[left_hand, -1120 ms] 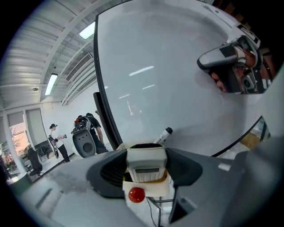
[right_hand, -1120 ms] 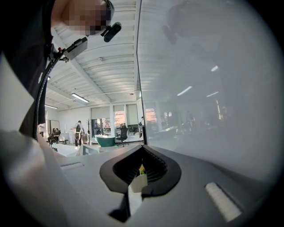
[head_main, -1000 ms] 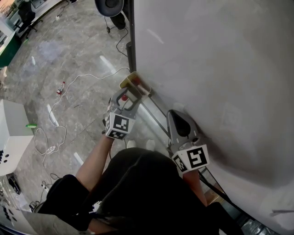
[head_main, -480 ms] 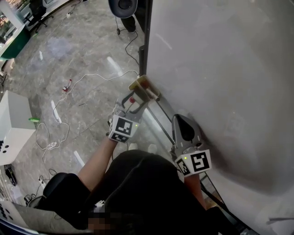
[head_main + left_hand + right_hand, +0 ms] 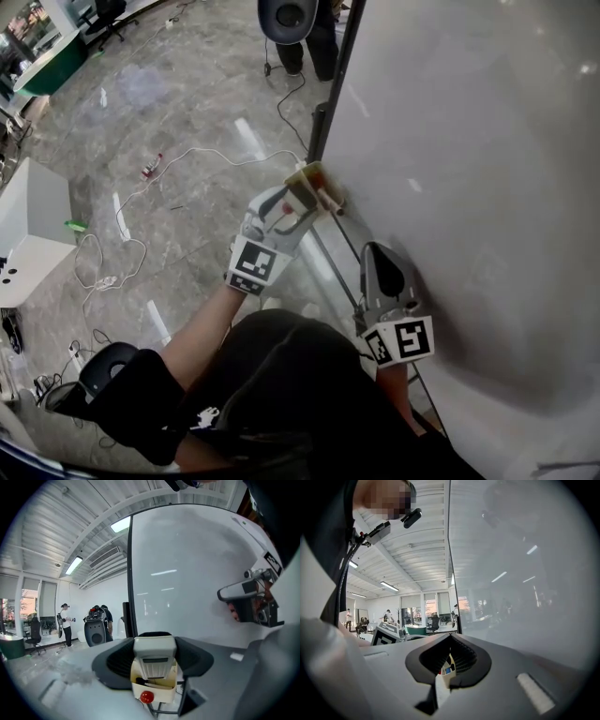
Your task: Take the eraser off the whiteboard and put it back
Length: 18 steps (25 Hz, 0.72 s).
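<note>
Eraser [image 5: 154, 654]: one, grey-white with a ribbed top. It is off the whiteboard [image 5: 469, 187], just beside its left edge, and is gripped by the left gripper [image 5: 303, 193].

Container: one small cream holder [image 5: 165, 693] sits low at the whiteboard's left edge, just under the eraser. It holds one red round cap [image 5: 147, 696] and one dark pen-like item [image 5: 149, 682]. The right gripper view also shows small blue and red bits in it, but I cannot tell what they are.

Left gripper: the jaws stand wide and both pads press on the eraser's sides. The eraser fills the gap between them.

Right gripper [image 5: 375, 249]: the jaws are drawn together at the tips with nothing between them. It is held close against the whiteboard face, further in from the left edge than the left gripper. The holder shows only through the slit behind the tips.

Count: two grippers, one eraser, one holder.

Surroundings, beyond the whiteboard's left edge:
- One dark upright post [image 5: 333, 89] frames that edge.
- A white cable [image 5: 216, 155] trails over the grey floor.
- One white box [image 5: 33, 234] stands well apart.
- In the left gripper view, one person [image 5: 65, 623] stands alone.
- At least one more person stands at a dark rounded machine [image 5: 95, 632]. Exact number there unclear.
</note>
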Available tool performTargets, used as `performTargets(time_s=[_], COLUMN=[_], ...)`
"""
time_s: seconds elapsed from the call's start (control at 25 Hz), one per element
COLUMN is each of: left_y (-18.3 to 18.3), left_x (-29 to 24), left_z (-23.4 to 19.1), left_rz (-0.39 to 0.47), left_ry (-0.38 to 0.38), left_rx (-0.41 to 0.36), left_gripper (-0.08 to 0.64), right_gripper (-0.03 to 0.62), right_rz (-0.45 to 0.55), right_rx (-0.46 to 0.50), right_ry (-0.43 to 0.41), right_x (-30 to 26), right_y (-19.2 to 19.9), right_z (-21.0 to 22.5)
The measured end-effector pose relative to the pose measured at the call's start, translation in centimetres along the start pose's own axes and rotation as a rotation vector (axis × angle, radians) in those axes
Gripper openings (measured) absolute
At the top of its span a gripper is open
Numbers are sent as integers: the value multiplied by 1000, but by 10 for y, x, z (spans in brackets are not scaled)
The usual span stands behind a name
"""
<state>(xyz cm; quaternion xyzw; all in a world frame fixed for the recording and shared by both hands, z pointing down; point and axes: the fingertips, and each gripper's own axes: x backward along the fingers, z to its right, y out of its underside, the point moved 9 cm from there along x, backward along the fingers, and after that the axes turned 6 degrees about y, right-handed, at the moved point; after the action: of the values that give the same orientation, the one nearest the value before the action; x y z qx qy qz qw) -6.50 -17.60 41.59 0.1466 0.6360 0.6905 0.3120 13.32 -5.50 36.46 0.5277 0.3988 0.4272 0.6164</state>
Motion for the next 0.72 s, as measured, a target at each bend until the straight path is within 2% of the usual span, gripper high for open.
performTargets(time_s=[0.32,0.72], left_y=[-23,-25], left_x=[33,70], left_z=[-3,-8], left_rz=[82,94], left_ry=[-70,-150], left_rx=[39,59], left_gripper=[275,275], right_gripper=[9,9], right_rz=[30,50], right_rx=[-4,19], right_ry=[-31,-67], right_x=[-2,-9], right_y=[-9,-17], right_z=[-10,-16])
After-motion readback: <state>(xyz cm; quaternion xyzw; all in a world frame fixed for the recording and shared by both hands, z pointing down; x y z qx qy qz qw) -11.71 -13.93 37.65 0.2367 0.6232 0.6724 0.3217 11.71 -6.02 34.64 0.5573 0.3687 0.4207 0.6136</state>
